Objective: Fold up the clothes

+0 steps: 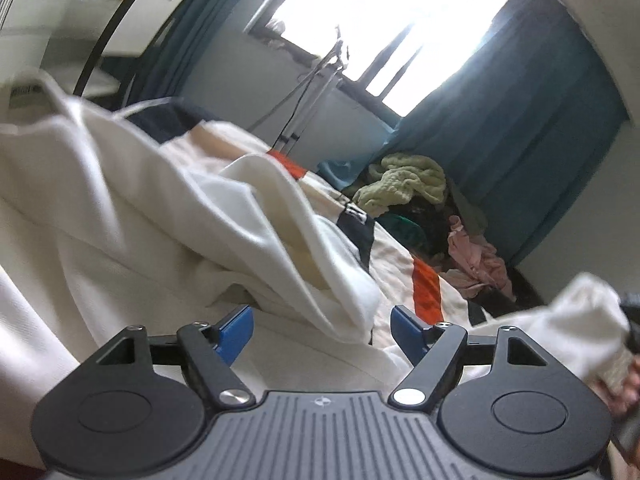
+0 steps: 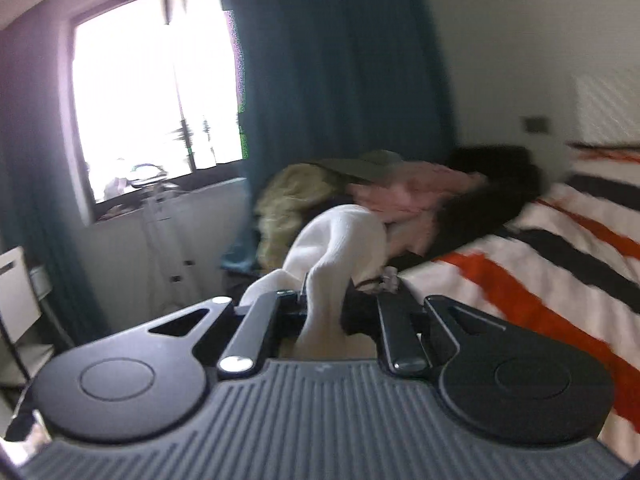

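The right claw (image 2: pixel 320 304) is clamped on a white sock (image 2: pixel 340 236), held up over the edge of a striped bed (image 2: pixel 560 248). The left claw (image 1: pixel 322 330) hangs open above a crumpled white garment (image 1: pixel 200 220) lying on the bed, gripping nothing.

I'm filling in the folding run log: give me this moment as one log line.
left claw: open, empty, over white garment | right claw: shut on white sock | clothes pile: on striped bed

striped bedspread (image 2: pixel 560 248) motion-blurred, clothes pile (image 2: pixel 360 192) blurred
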Demonstrator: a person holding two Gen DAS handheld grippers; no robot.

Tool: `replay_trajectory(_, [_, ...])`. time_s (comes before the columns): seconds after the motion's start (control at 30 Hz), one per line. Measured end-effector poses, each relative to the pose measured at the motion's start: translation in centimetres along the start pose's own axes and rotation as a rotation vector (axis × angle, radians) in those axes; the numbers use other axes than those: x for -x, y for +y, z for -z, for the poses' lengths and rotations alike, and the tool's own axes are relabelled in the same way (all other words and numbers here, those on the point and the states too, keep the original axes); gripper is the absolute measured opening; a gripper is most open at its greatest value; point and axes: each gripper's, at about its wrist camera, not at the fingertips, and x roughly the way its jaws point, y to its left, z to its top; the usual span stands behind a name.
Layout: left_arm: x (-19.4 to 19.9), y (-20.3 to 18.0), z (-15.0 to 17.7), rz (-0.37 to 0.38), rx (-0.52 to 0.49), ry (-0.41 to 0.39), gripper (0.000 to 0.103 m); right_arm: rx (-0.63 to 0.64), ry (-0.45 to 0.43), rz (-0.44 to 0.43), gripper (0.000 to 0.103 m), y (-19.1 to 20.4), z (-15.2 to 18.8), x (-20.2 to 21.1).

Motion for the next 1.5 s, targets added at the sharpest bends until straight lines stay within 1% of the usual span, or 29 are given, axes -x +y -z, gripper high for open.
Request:
replay_trajectory(0.1, [1.8,-2.2,1.4,-0.017,-0.086,-0.017,0.077,-0.075,0.034,0.062,0.013,-5.8,2.1,2.2])
replay_trajectory(0.2, [3.5,-3.3,3.2,-0.013,-0.142,0.001,0.077,-0.160,0.089,0.113,0.013,-10.3,4.8,3.8])
replay_trajectory(0.27, [4.0,-3.6,4.2,-0.017,-0.169,0.020,0.077,-0.237,0.139,0.132,0.014,-12.6,6.5,4.4])
replay_trajectory(0.43, [4.5,-3.4,6.0,-0.062,-0.218,0.071,0.077,-0.453,0.278,0.165,0.015,-17.8,10.3,5.5])
replay_trajectory(0.53, [4.1,-3.1,6.4,-0.090,-0.253,0.086,0.077,-0.582,0.368,0.210,0.015,-19.2,12.2,5.7])
replay_trajectory(0.57, [4.2,-2.8,6.5,-0.097,-0.255,0.092,0.078,-0.620,0.382,0.222,0.015,-19.4,12.9,5.7])
replay_trajectory(0.63, [4.3,-2.1,6.6,-0.117,-0.251,0.107,0.078,-0.676,0.390,0.235,0.016,-19.6,14.0,5.9])
replay_trajectory(0.7, [4.0,-1.4,6.7,-0.135,-0.235,0.127,0.078,-0.679,0.393,0.246,0.016,-19.5,14.2,5.8])
replay_trajectory(0.83, [4.2,0.1,6.5,-0.160,-0.178,0.163,0.078,-0.702,0.384,0.236,0.017,-19.6,14.2,5.6])
replay_trajectory(0.9, [4.6,0.5,6.3,-0.163,-0.149,0.167,0.079,-0.727,0.387,0.232,0.020,-20.0,14.3,5.6])
replay_trajectory(0.93, [4.8,0.7,6.2,-0.169,-0.136,0.167,0.081,-0.743,0.388,0.234,0.029,-20.3,14.4,5.6])
replay_trajectory(0.97, [5.1,0.9,6.1,-0.177,-0.125,0.169,0.081,-0.761,0.387,0.242,0.041,-20.7,14.5,5.8])
replay_trajectory(1.0, [5.3,1.0,6.0,-0.178,-0.110,0.174,0.081,-0.778,0.386,0.251,0.046,-21.0,14.6,6.0])
replay_trajectory(1.03, [5.5,1.2,5.9,-0.178,-0.095,0.179,0.081,-0.795,0.384,0.259,0.054,-21.3,14.7,6.1])
replay_trajectory(1.07, [5.7,1.5,5.8,-0.181,-0.075,0.185,0.081,-0.810,0.378,0.266,0.060,-21.5,14.8,6.3])
replay_trajectory(1.2, [6.6,3.1,5.2,-0.206,0.024,0.216,0.082,-0.866,0.351,0.277,0.062,-22.2,14.9,6.8])
replay_trajectory(1.33, [7.7,6.0,4.0,-0.271,0.174,0.250,0.082,-0.906,0.332,0.267,0.062,-22.6,14.9,7.2])
replay_trajectory(1.43, [8.5,8.6,2.9,-0.296,0.297,0.270,0.082,-0.934,0.317,0.219,0.062,-22.8,14.9,7.3])
replay_trajectory(1.5, [9.2,10.5,2.1,-0.305,0.385,0.271,0.082,-0.930,0.308,0.204,0.062,-22.7,14.7,7.3])
